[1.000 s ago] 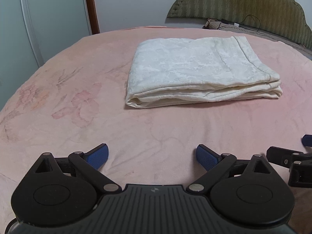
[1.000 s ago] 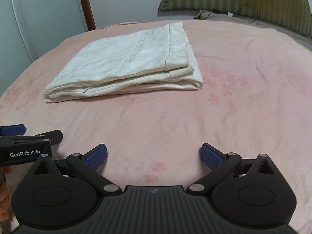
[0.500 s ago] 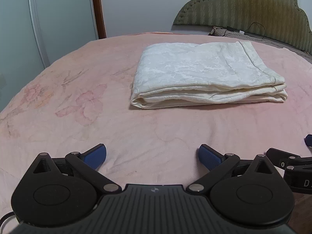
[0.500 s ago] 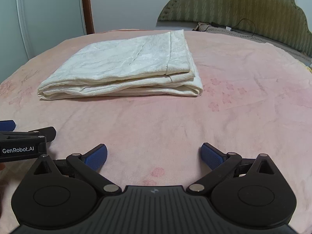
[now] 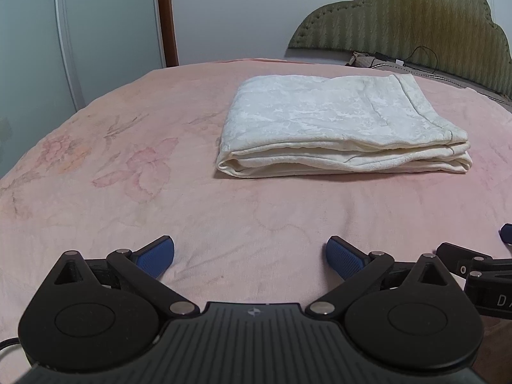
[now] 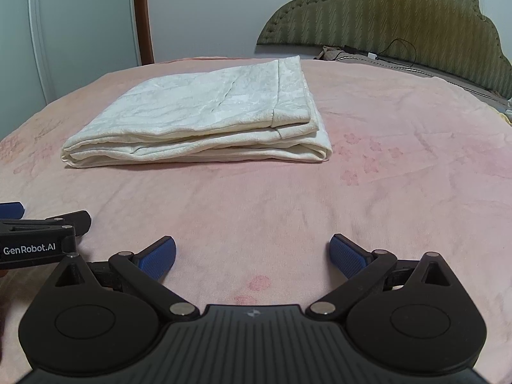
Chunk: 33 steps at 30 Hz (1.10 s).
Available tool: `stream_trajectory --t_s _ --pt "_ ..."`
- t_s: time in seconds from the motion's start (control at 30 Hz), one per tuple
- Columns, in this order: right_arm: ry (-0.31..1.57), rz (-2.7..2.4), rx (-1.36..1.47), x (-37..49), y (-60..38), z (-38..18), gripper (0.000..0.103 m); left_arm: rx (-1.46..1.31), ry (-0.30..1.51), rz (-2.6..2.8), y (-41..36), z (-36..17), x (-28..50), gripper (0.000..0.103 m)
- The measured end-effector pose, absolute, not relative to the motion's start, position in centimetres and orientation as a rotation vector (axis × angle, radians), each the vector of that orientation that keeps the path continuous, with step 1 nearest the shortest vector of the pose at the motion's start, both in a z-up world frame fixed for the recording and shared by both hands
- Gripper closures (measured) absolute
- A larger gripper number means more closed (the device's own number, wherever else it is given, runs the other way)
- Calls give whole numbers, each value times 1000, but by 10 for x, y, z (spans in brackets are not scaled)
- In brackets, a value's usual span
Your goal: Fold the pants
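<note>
The cream-white pants point(image 5: 339, 124) lie folded in a flat rectangular stack on the pink bed cover point(image 5: 160, 198); they also show in the right wrist view point(image 6: 204, 118). My left gripper point(image 5: 251, 256) is open and empty, low over the cover, well short of the stack. My right gripper point(image 6: 252, 252) is open and empty, beside the left one, equally short of the pants. Each gripper's edge shows in the other's view.
A green padded headboard point(image 5: 416, 16) stands at the back right with a cable point(image 5: 416, 60) in front of it. A pale wardrobe door point(image 5: 80, 32) and a brown post point(image 5: 164, 16) stand at the back left. The bed edge curves away at left.
Both grippers have drawn back and tilted up slightly from the folded pants, so more wall and headboard show. Both stay open. The pants have not moved.
</note>
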State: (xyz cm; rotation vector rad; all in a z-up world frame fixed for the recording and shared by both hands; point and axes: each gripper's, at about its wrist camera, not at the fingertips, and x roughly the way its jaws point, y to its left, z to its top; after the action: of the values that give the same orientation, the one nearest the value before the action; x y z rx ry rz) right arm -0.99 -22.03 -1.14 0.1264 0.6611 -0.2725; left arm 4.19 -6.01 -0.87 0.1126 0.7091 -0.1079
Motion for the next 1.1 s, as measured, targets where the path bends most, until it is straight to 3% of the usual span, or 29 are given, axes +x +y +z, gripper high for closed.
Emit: stream_trajectory --t_s 1.1 --pt "658 -274 124 -9 -218 -12 0 77 719 -111 -56 -9 42 0"
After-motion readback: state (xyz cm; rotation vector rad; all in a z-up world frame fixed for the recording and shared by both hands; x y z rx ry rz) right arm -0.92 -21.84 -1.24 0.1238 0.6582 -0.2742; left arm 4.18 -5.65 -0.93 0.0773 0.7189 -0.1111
